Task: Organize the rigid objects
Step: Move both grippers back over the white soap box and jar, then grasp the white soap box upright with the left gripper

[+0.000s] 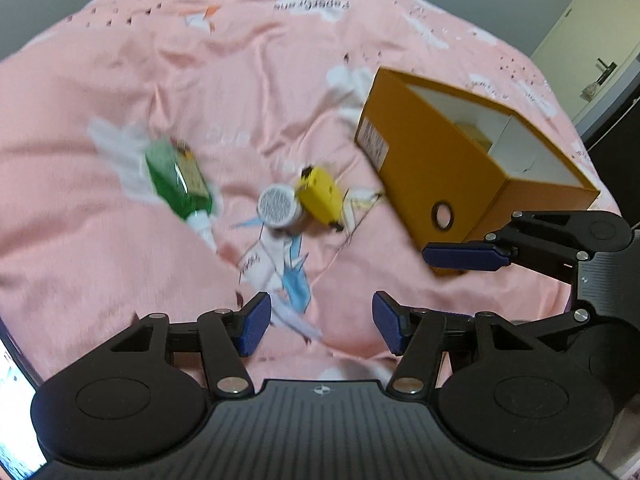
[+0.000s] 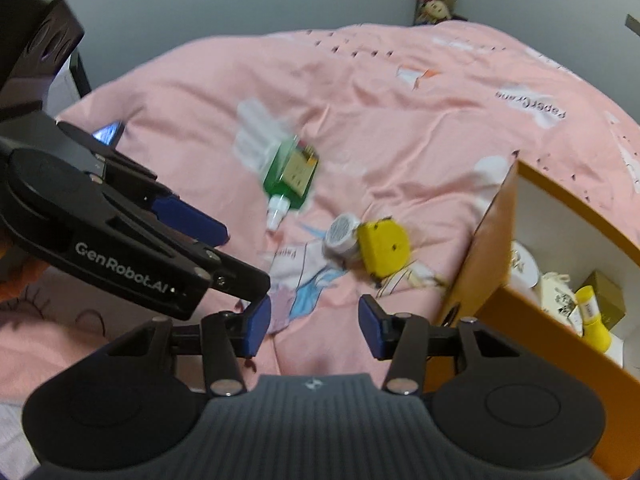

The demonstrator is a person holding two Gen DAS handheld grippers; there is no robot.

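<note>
Pink cotton bedcover (image 1: 120, 240): white cloud patches, small dark speckles, blue-and-white paper-crane print, grey lettering.

Open cardboard box (image 1: 420, 152): orange-ochre outside, white inside, white barcode label on one end, black-ringed finger hole.

Green translucent plastic bottle (image 1: 176, 178): white nozzle, yellowish label with red edge.

Small round tin (image 1: 278, 206): silver-white face, fine grey print.

Yellow plastic tape measure (image 1: 320, 196): black tab and black spots.

Box contents, right wrist view: white round disc (image 2: 524, 266), cream printed pouch (image 2: 560, 296), olive-gold small carton (image 2: 608, 294), yellow tube (image 2: 592, 320).

Left gripper (image 1: 320, 324), right gripper (image 2: 314, 326): black bodies, dark blue pads (image 1: 254, 326).
</note>
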